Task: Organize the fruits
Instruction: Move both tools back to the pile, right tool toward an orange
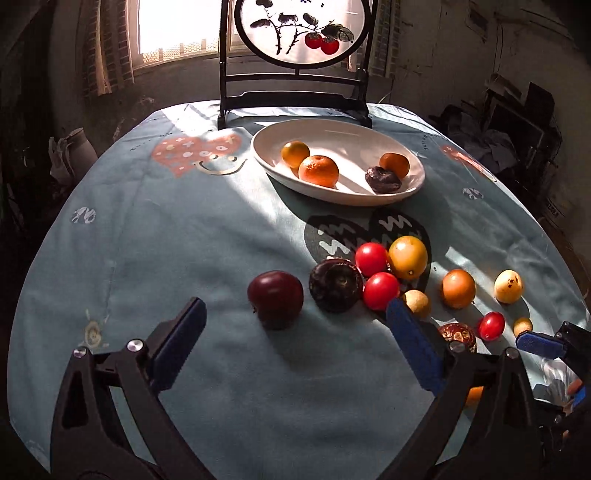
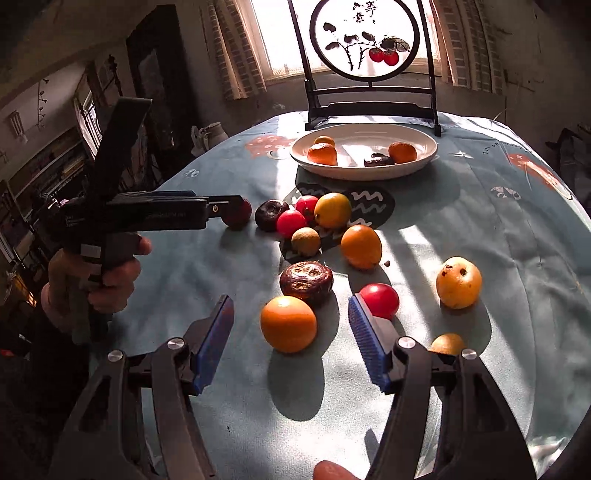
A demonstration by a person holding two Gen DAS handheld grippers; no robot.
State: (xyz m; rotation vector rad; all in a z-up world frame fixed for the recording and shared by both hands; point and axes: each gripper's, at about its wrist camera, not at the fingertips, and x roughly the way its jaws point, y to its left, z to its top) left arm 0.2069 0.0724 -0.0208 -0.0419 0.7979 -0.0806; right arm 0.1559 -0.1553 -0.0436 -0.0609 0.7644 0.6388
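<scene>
A white oval plate at the back holds three orange fruits and one dark fruit. Several loose fruits lie on the blue tablecloth in front of it. My left gripper is open, just short of a dark red plum, with a dark mangosteen to its right. My right gripper is open around an orange, fingers on both sides and apart from it. A brown fruit and a red tomato lie just behind.
A dark framed round painted screen stands behind the plate. A yellow spotted fruit lies to the right. The table's round edge drops off at left and right. A jug stands off the table at left.
</scene>
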